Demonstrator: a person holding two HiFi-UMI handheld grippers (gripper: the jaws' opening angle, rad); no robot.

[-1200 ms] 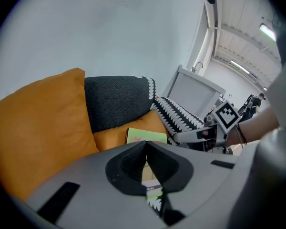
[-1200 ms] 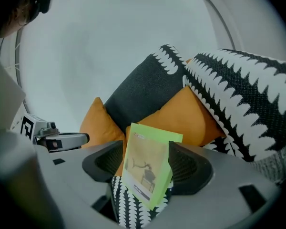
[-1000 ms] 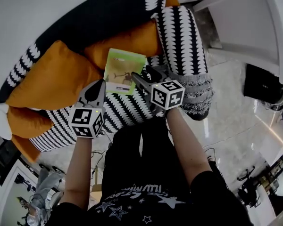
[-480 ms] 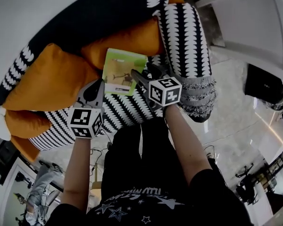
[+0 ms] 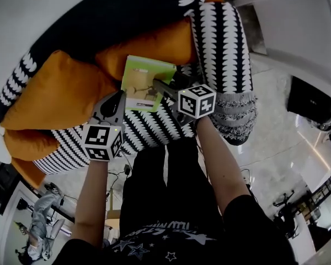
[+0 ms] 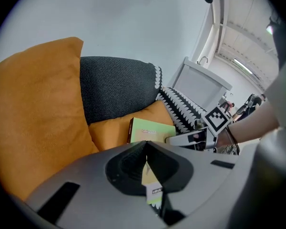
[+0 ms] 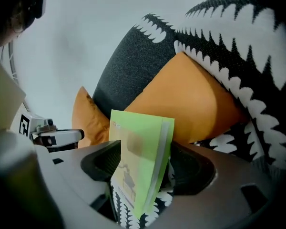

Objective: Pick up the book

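A person stands over a sofa with a black-and-white patterned seat [image 5: 149, 128] and holds a two-jaw gripper in each hand. The right gripper [image 7: 143, 156] is clamped on a thin green book [image 5: 146, 81], one jaw pressed against each cover. The book stands nearly upright between the jaws and leans a little to one side, with its pale page edge showing. It is at the back of the seat, toward the right end. An orange cushion [image 5: 154, 46] is just behind it and the patterned armrest [image 5: 223, 48] rises just to its right. Whether the book's lower edge touches the seat cannot be told. The left gripper [image 6: 147, 147] has its jaws drawn together at the tips and grips nothing. Only a thin slit remains lower down, and a sliver of the book shows through it. This gripper hangs over the middle of the seat, pointing at the book's left edge from close by. A larger orange cushion [image 5: 55, 93] fills the seat's left end, beside the left gripper.
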